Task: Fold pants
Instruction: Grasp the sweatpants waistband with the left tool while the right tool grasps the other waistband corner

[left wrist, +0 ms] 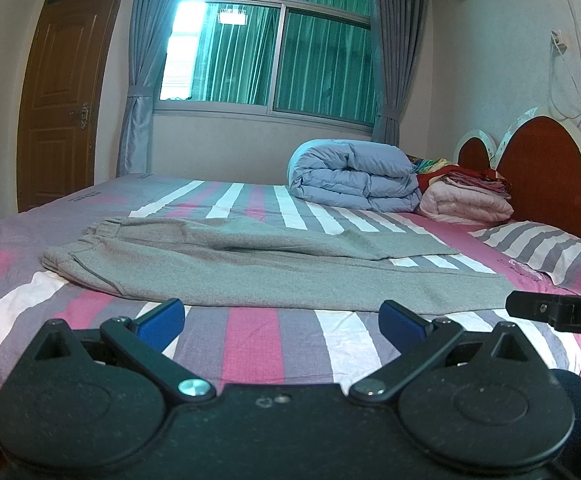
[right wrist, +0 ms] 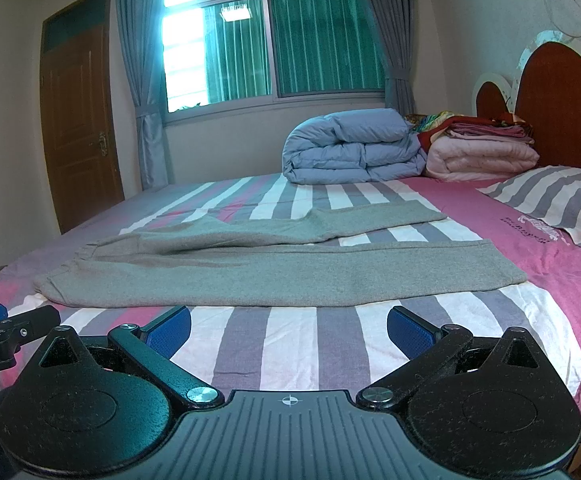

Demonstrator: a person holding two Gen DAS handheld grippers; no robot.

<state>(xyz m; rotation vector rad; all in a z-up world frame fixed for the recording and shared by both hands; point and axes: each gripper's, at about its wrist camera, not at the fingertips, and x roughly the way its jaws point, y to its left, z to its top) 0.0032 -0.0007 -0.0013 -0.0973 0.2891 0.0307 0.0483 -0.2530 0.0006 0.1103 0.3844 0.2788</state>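
Note:
Grey pants (left wrist: 250, 268) lie spread flat across the striped bed, waistband at the left, both legs running right and slightly apart; they also show in the right wrist view (right wrist: 274, 272). My left gripper (left wrist: 282, 322) is open and empty, held above the bed's near edge, short of the near pant leg. My right gripper (right wrist: 290, 328) is open and empty, also short of the near leg. A part of the right gripper (left wrist: 562, 310) shows at the left view's right edge. A part of the left gripper (right wrist: 6, 332) shows at the right view's left edge.
The bed sheet (left wrist: 250, 344) is striped pink, grey and white. A folded blue duvet (left wrist: 354, 176), a pink folded quilt (left wrist: 466, 202) and a striped pillow (left wrist: 546, 248) lie by the red headboard (left wrist: 546, 168). A window and a brown door (left wrist: 62, 108) stand behind.

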